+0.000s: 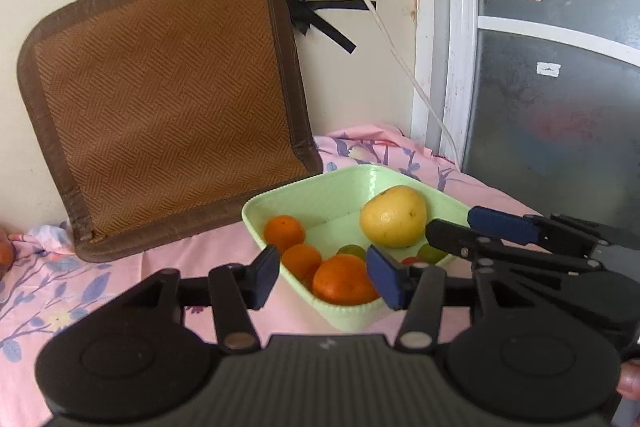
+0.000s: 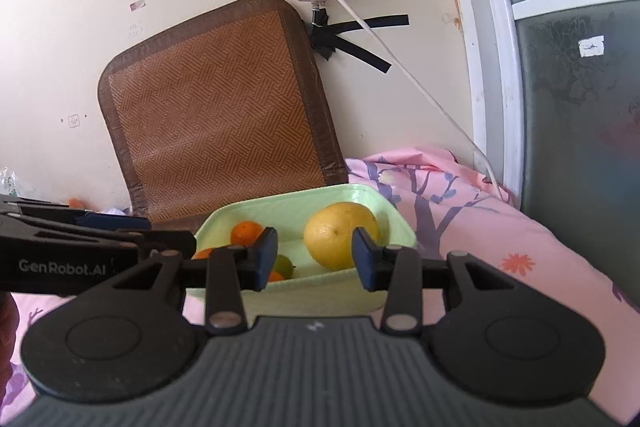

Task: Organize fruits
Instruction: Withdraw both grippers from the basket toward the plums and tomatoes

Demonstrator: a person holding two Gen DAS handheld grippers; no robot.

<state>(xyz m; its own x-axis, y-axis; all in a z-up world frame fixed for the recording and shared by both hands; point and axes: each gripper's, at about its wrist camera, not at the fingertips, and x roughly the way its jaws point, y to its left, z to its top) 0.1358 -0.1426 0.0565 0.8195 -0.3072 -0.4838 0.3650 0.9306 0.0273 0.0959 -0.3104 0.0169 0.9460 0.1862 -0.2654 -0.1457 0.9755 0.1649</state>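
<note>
The left gripper [image 1: 326, 277] is being held released, jaws apart, at the near edge of the green tray [image 1: 276, 201], with nothing between the pads. The right gripper [image 2: 315, 254] is likewise being held released, empty, just before the tray [image 2: 400, 223]. Oranges [image 1: 344, 279], a yellow fruit [image 1: 394, 215] and green grapes [image 1: 431, 251] are being kept inside the tray, on the pink sheet [image 1: 168, 259], near a woven mat [image 1: 160, 99].

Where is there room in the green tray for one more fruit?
The green tray is bare along its back, between the far orange and the big yellow fruit. Its front corner is crowded with oranges and green grapes. Pink sheet right of the tray is bare.
</note>
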